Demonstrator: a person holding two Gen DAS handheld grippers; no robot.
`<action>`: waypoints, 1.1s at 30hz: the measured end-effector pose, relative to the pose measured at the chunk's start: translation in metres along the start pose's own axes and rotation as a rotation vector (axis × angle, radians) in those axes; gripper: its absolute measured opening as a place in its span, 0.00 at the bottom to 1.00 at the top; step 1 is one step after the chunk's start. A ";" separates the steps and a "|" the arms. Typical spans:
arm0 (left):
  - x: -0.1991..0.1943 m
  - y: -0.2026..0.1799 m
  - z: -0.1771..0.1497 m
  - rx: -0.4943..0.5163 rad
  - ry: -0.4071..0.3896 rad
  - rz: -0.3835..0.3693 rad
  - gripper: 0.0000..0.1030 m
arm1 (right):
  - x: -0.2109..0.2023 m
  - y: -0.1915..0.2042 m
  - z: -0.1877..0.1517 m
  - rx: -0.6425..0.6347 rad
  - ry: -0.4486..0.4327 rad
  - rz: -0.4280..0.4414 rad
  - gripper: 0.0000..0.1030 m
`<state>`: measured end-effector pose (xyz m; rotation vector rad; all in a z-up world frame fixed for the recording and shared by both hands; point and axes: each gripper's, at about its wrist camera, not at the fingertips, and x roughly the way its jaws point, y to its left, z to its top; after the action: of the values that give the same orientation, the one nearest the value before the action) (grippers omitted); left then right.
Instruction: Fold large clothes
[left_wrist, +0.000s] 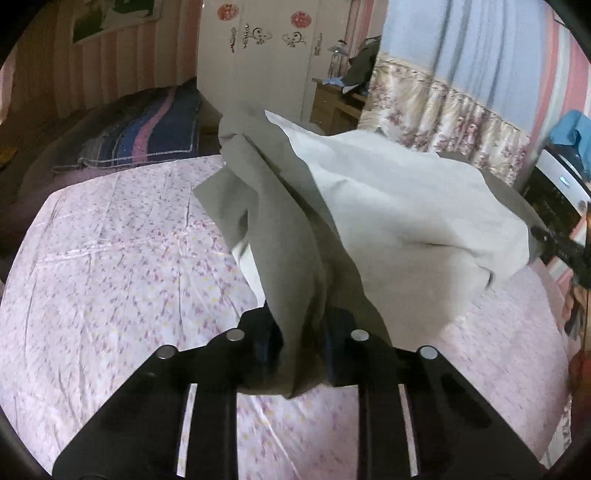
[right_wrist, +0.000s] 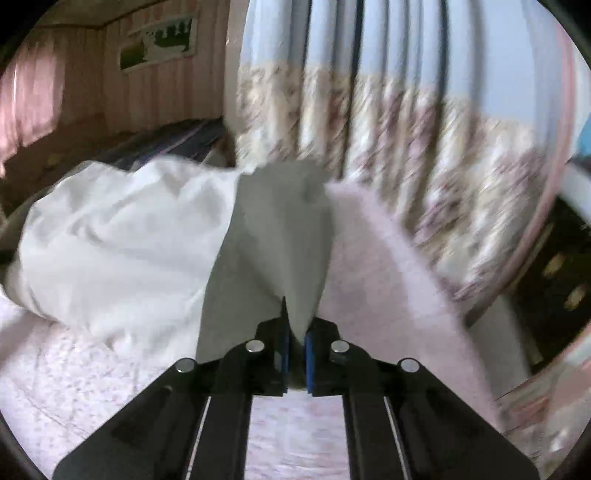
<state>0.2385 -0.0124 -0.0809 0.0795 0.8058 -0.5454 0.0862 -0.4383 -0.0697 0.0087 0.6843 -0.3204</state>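
Both grippers, left (left_wrist: 301, 350) and right (right_wrist: 296, 354), angle downward over bed (left_wrist: 110, 240); each clamps white garment (left_wrist: 388, 206).

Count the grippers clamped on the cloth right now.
2. The left gripper pinches a bunched grey fold of the cloth; the right gripper grips another edge, above the bed. Nothing else holds it in view.
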 end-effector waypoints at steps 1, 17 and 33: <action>-0.004 -0.002 -0.004 -0.006 0.007 -0.002 0.16 | 0.001 -0.005 -0.001 0.008 0.019 -0.002 0.05; -0.017 0.010 -0.023 -0.024 0.011 0.091 0.66 | 0.002 -0.036 -0.007 0.119 0.091 0.148 0.43; 0.032 0.008 0.088 0.015 0.037 -0.010 0.94 | 0.103 -0.028 0.105 0.119 0.175 0.251 0.68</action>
<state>0.3186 -0.0435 -0.0430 0.1004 0.8389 -0.5605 0.2178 -0.5068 -0.0493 0.2371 0.8276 -0.1187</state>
